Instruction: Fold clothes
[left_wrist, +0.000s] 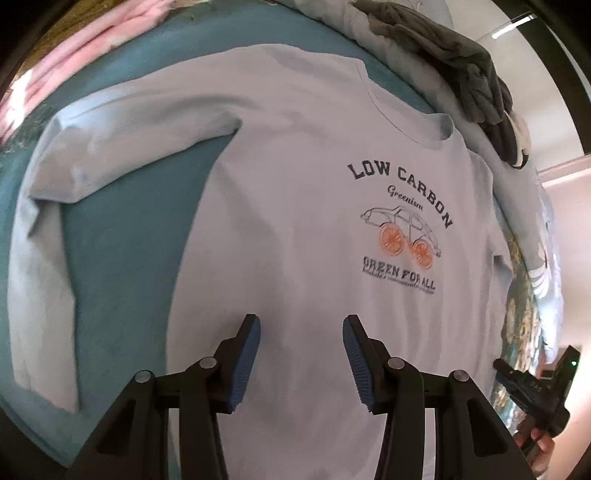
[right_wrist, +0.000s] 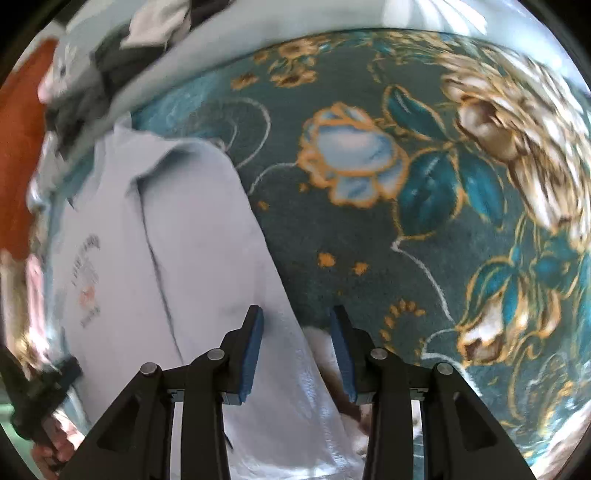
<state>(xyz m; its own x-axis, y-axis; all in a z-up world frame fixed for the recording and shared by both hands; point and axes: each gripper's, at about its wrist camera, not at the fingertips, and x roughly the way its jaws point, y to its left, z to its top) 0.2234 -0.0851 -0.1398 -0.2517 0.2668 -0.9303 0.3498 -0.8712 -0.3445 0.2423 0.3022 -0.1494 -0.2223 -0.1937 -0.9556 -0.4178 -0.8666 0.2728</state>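
Observation:
A pale blue long-sleeved shirt (left_wrist: 295, 192) with a "LOW CARBON" car print (left_wrist: 402, 221) lies flat, front up, on a teal floral bedspread (left_wrist: 122, 236). Its left sleeve (left_wrist: 40, 236) is bent down beside the body. My left gripper (left_wrist: 301, 325) is open and empty above the shirt's lower body. In the right wrist view the shirt's right side (right_wrist: 192, 258) shows, with the sleeve folded along the body. My right gripper (right_wrist: 297, 314) is open and empty over the shirt's right edge, where cloth meets bedspread (right_wrist: 369, 240).
A pile of grey and white clothes (left_wrist: 465, 74) lies past the shirt's collar, and shows in the right wrist view (right_wrist: 122, 48). Pink cloth (left_wrist: 74, 48) is at the far left. The other gripper (left_wrist: 535, 391) shows at the right edge, hand-held.

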